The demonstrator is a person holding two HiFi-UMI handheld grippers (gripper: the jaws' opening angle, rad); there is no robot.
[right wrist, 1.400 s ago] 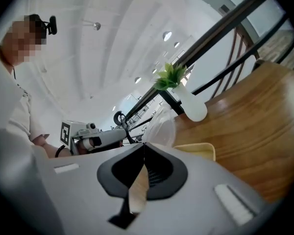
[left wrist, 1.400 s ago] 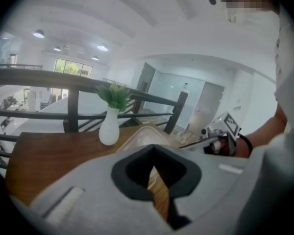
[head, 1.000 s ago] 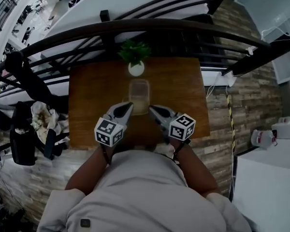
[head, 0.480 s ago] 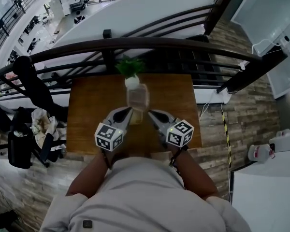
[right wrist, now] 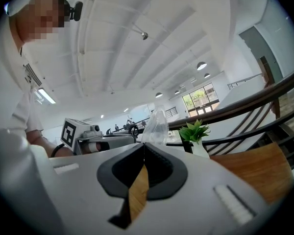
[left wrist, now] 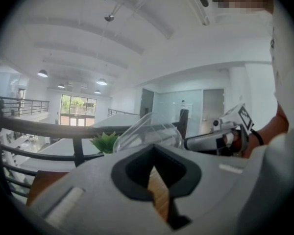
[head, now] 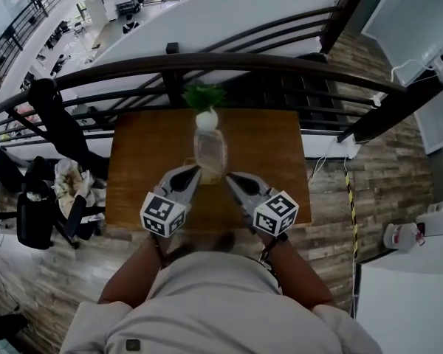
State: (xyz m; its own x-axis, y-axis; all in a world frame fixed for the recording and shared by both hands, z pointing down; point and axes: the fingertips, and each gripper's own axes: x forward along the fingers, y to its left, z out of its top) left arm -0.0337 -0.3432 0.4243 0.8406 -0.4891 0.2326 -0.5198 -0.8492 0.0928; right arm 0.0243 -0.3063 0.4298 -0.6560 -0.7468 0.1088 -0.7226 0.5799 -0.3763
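Clear plastic container [head: 210, 150], held above the desk [head: 136, 168] near the potted plant [head: 204, 99], judged light, thin-walled and crushable; left tool [left wrist: 154, 147] and right tool [right wrist: 143, 145] each pinched closed on opposite rim edges.

Looking along the left gripper [left wrist: 154, 147], jaws closed tip to tip on the edge of a clear plastic container [left wrist: 149, 133] just beyond the fingertips. Left of the fingertips, behind the container, a small green plant [left wrist: 104, 142] before a dark railing [left wrist: 39, 129]. Right of the fingertips, level with the container, the right gripper [left wrist: 187, 142] with its marker cube, on a person's arm [left wrist: 267, 131]. Below the tips, a sliver of wooden table [left wrist: 159, 199].
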